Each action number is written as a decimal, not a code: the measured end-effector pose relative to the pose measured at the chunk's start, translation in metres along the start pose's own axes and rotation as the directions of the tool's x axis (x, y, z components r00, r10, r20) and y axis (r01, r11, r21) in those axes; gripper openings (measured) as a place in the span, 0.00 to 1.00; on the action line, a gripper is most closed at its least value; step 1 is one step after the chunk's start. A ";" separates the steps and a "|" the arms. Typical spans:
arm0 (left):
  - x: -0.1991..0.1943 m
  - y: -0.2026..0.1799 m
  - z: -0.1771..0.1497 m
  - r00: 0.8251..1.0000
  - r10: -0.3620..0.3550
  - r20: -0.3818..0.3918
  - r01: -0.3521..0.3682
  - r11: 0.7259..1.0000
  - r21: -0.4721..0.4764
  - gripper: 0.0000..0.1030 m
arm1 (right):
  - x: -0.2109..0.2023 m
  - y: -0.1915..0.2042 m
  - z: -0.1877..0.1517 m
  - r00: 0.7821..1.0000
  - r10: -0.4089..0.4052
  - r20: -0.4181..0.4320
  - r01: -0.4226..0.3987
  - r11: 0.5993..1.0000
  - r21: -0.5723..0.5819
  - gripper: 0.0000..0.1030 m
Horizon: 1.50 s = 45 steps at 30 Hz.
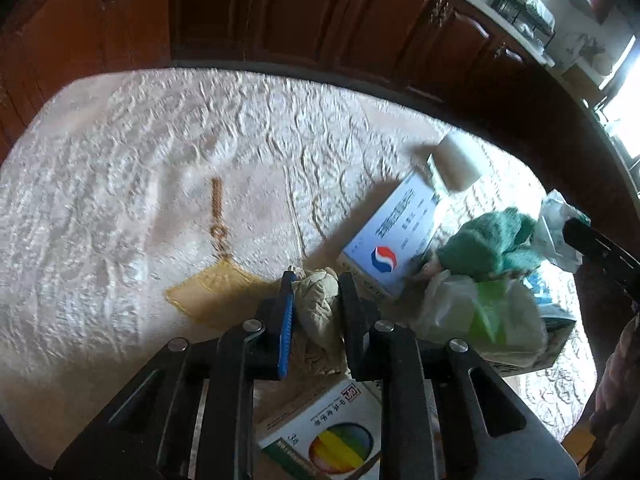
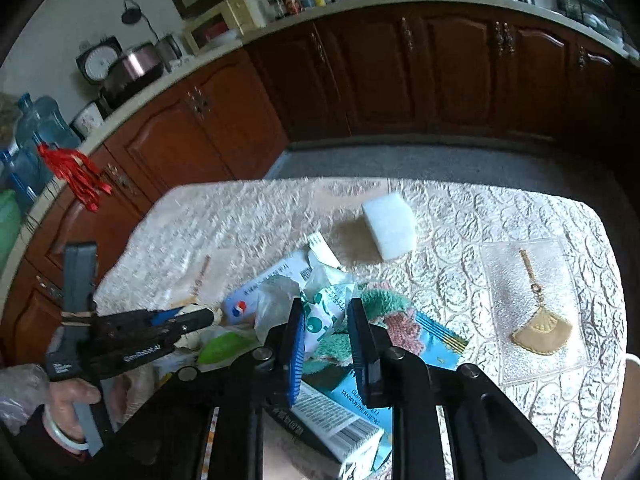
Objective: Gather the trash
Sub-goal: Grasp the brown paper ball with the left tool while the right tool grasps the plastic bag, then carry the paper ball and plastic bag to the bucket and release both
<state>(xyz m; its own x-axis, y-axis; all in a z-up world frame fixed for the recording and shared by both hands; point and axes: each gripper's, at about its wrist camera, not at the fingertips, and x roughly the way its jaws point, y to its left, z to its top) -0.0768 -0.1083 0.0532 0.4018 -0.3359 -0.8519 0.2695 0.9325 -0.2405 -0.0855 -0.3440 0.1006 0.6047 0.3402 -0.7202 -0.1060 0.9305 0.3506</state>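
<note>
Trash lies heaped on the embossed cream tablecloth [image 1: 120, 168]. In the left wrist view, the left gripper [image 1: 316, 292] is clenched on a crumpled beige wad [image 1: 320, 300]; a white-blue box [image 1: 394, 224], green cloth [image 1: 488, 244] and foam block [image 1: 456, 160] crowd its right side.

From the right wrist, the right gripper [image 2: 326, 320] grasps a green-printed wrapper [image 2: 324, 312] over the pile. A fan-shaped charm [image 2: 540, 330] lies apart, with dark wooden cabinets [image 2: 360, 76] behind.

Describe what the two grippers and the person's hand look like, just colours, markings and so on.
Both grippers are black, with silver round pins at the joints. On each, the left gripper and the right gripper, one finger has a blue ribbed pad. The left one carries white lettering and a grey handle. The hand wears a clear plastic glove and a pale bangle.
</note>
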 end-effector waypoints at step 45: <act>-0.159 -0.244 -0.025 0.930 -0.210 0.301 0.065 0.901 0.428 0.17 | -0.218 -0.036 -0.057 0.940 -0.096 0.328 0.071 0.994 0.087 0.18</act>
<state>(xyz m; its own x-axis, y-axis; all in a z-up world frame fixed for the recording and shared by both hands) -0.2285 -0.2791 0.2360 0.5805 -0.5483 -0.6020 0.6440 0.7616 -0.0727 -0.2584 -0.4440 0.2114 0.8374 0.1856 -0.5141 0.0067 0.9370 0.3492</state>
